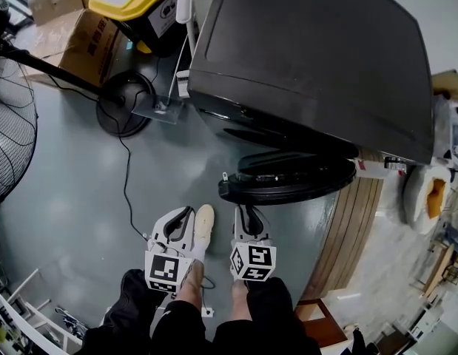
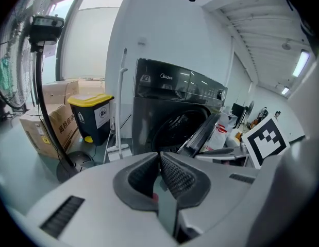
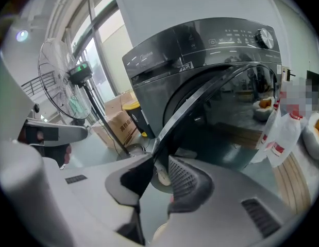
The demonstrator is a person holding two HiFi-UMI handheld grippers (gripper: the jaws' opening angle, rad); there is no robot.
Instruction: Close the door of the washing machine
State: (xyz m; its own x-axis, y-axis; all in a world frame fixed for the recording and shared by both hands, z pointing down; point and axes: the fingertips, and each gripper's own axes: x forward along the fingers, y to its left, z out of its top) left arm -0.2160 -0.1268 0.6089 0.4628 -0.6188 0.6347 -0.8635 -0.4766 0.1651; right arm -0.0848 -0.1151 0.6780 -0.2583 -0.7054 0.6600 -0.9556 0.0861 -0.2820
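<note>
Dark grey metal, boxy and glossy-topped: front-loading washing machine (image 1: pixel 310 58) filling the far right of the head view. Round, dark, glass-fronted door (image 1: pixel 288 182) standing wide open toward the near side, seen almost edge-on from above. Near of it, two white plastic grippers side by side over grey floor (image 1: pixel 81 183). Left gripper (image 1: pixel 183 217) short of the door and off to its left. Right gripper (image 1: pixel 248 213) with tips just near of the door's free left end; touching or barely apart, cannot tell. Pale shoe (image 1: pixel 204 224) between the two.

Along the left gripper (image 2: pixel 159 156): ribbed pads clenched tip to tip, nothing between them. Washing machine (image 2: pixel 164 94) far ahead, dark drum mouth exposed, door (image 2: pixel 203 133) jutting out from the mouth's right side, apparently hinged there. Yellow-lidded black bin (image 2: pixel 89 115) and brown cardboard boxes (image 2: pixel 40 127) off to the left.

Along the right gripper (image 3: pixel 160 161): jaws released, parted by a clear gap, holding nothing. Door (image 3: pixel 236 117) looming just beyond, its edge slanting from far right down to a spot just past the left jaw's tip.

Judged from this: right gripper much the nearer. Free edge straight ahead of its tips, door's long axis running from there rightward to the hinge. Likely a push far and leftward, toward the drum mouth, to swing it shut. Closing not yet done.
</note>
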